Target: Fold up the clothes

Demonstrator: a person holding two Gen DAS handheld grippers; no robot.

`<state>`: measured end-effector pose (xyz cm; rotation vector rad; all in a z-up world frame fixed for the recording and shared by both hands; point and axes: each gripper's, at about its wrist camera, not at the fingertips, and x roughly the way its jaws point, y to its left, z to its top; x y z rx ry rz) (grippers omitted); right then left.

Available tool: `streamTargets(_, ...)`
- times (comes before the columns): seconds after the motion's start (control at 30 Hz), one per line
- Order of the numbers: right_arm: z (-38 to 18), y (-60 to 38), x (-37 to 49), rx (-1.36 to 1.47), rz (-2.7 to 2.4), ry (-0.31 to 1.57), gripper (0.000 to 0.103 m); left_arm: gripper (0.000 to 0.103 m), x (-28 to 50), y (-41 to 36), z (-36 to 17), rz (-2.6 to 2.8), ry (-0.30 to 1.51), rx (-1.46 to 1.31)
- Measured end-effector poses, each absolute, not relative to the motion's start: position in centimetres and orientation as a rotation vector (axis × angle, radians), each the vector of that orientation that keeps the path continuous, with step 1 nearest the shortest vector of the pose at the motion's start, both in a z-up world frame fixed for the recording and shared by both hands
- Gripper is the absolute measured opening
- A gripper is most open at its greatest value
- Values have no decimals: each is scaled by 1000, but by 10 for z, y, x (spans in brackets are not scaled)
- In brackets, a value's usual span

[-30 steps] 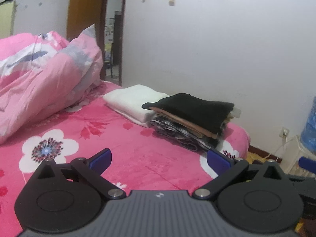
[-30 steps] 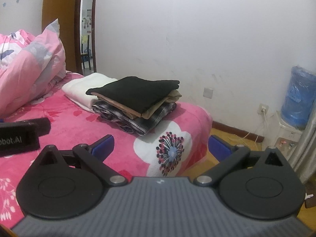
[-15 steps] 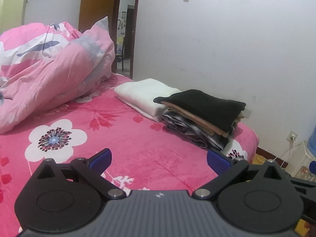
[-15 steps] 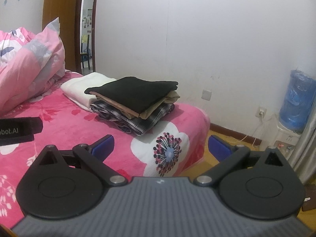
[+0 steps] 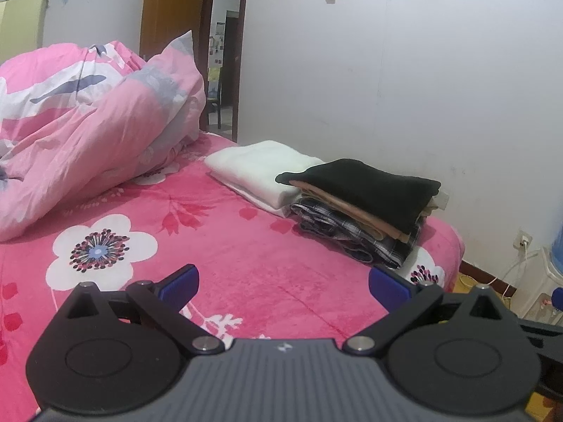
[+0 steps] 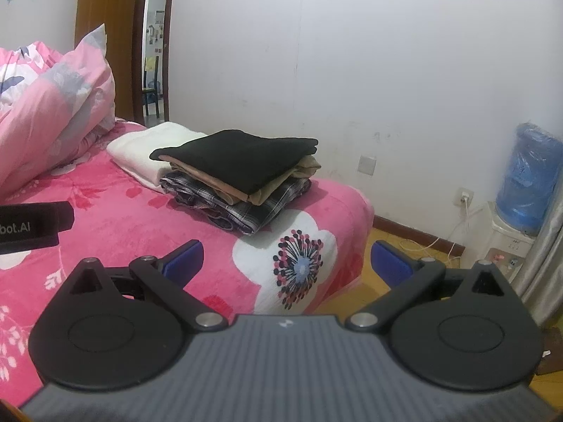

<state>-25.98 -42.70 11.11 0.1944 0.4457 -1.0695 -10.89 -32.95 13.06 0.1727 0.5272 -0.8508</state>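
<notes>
Rising since earlier | left claw (image 5: pixel 283 283) spread, empty | folded stack (image 5: pixel 366 207) untouched

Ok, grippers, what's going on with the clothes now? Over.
Left gripper open, empty. Right gripper open, empty. Folded black garment tops tan and plaid stack beside folded white towel. Nothing in between.

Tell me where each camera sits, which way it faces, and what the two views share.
Left wrist: behind the open left gripper, facing across the pink bed toward the folded stack.
Right wrist: behind the open right gripper, over the bed's corner, facing the stack and water jug; the other gripper's body shows at left.
Shared: stack, white towel, duvet.
</notes>
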Motion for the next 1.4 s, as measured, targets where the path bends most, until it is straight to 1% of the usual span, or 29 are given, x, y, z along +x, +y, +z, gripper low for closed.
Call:
streamTargets(0.43,115,-424,-255,191,-1064,451,102,103,-105,-326,128,-866,544,168)
streamTargets(1.4,121,-430,-261,196,-1072,435,102,103,-113,-321,135,-872,503,174)
